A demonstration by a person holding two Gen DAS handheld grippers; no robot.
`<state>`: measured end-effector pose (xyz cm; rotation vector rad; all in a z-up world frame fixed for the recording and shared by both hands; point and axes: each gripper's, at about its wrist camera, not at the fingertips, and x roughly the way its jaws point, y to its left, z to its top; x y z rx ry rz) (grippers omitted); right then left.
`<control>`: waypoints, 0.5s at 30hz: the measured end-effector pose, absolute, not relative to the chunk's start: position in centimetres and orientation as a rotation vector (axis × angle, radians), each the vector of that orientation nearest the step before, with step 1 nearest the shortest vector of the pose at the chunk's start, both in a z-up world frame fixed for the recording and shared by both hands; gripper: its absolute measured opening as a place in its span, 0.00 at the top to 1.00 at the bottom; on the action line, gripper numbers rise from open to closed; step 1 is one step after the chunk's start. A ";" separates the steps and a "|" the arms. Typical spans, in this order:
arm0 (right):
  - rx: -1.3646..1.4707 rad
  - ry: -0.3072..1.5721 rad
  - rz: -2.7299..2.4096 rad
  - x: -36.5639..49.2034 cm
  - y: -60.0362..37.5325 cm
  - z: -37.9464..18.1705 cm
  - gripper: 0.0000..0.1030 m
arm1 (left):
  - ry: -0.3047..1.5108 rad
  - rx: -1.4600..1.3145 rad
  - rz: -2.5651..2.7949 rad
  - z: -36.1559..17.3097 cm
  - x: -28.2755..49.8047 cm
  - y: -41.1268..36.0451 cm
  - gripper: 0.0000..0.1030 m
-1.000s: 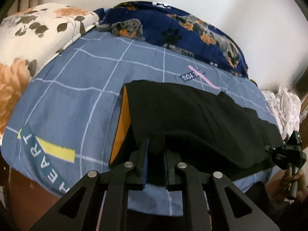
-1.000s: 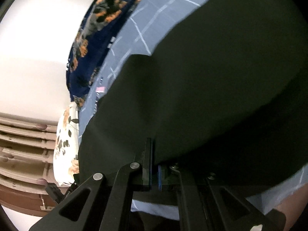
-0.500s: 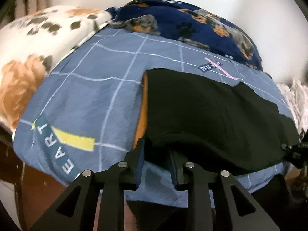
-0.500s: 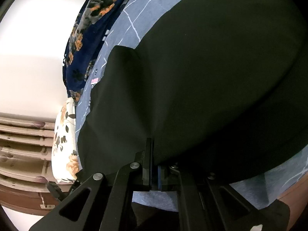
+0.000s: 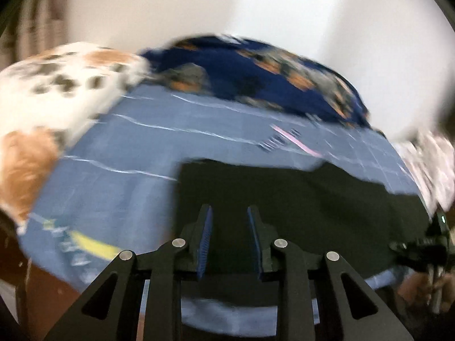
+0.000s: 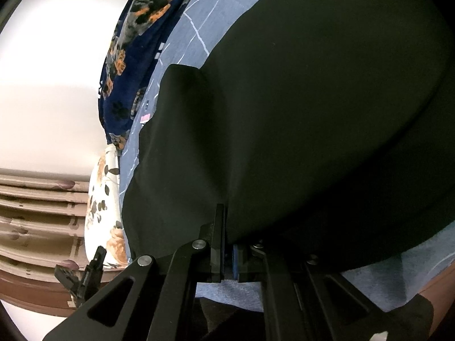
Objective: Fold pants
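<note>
Black pants [image 5: 298, 199] lie flat on the blue checked bedsheet [image 5: 119, 147], near its front edge. My left gripper [image 5: 229, 213] is open just above the pants' near left part, with nothing between its fingers; this view is motion-blurred. My right gripper [image 6: 226, 213] is shut on the near edge of the pants [image 6: 298, 113], which fill most of the right wrist view. The right gripper also shows at the far right of the left wrist view [image 5: 426, 244].
A navy blanket with orange dog print [image 5: 270, 76] lies along the wall at the back. A white floral pillow [image 5: 57, 91] is at the left. White crumpled cloth [image 5: 432, 164] is at the right. The bed's front edge is just below the grippers.
My left gripper has opened and let go of the pants' edge, and it has lifted. The orange lining at the pants' left edge no longer shows. The right gripper keeps its hold.
</note>
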<state>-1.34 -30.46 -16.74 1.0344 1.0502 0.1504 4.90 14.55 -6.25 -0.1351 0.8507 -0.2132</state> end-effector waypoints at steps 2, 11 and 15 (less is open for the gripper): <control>1.044 1.045 0.162 -1.3 -30.5 -16.7 0.93 | 0.915 -0.123 -0.279 -8.7 6.0 12.0 0.74; 1.152 0.917 0.127 -1.5 -37.5 -15.8 0.74 | 1.001 -0.146 -0.284 -12.8 7.0 10.2 0.74; 1.226 0.778 0.030 -2.0 -45.2 -15.9 0.74 | 1.009 -0.160 -0.280 -12.7 7.2 10.4 0.74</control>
